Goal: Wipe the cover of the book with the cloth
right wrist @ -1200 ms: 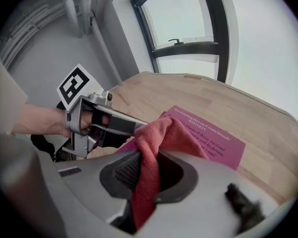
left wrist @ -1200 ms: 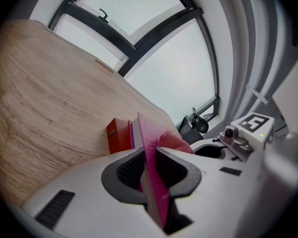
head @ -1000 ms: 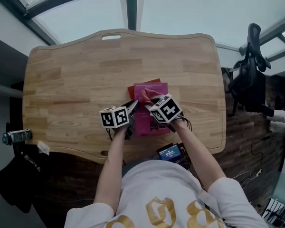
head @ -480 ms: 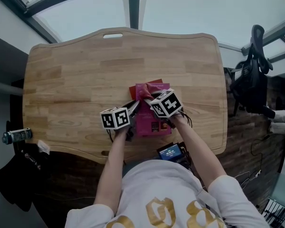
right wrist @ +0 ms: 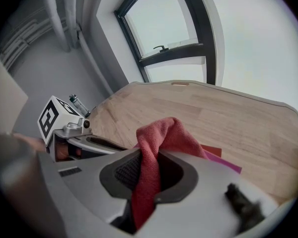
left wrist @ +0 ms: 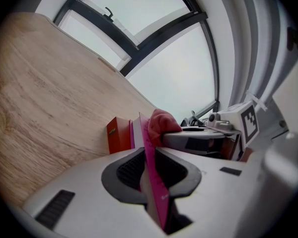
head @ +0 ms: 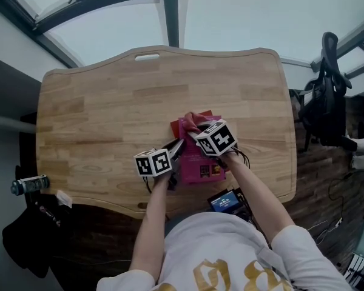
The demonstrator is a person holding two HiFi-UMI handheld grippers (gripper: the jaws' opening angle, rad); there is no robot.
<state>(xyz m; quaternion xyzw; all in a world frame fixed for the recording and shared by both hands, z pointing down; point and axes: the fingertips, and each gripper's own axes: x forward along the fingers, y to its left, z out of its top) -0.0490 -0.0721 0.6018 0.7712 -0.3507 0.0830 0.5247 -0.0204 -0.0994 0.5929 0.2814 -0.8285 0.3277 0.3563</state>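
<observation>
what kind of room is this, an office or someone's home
Most likely an office or workroom, though I can't be sure. There is a big wooden desk, a black swivel chair beside it, and tall dark-framed windows behind the desk.

I count two tools: my left tool (head: 176, 150) and my right tool (head: 193, 128). There is one cloth (head: 190, 122). Two books lie toward the near edge of the desk (head: 103, 114), one magenta book (head: 201, 161) and one red book (head: 176, 127). Beyond the left edge there is one can (head: 29, 183), beyond the right edge one office chair (head: 325, 102), and below the near edge one small screen (head: 223, 201).
</observation>
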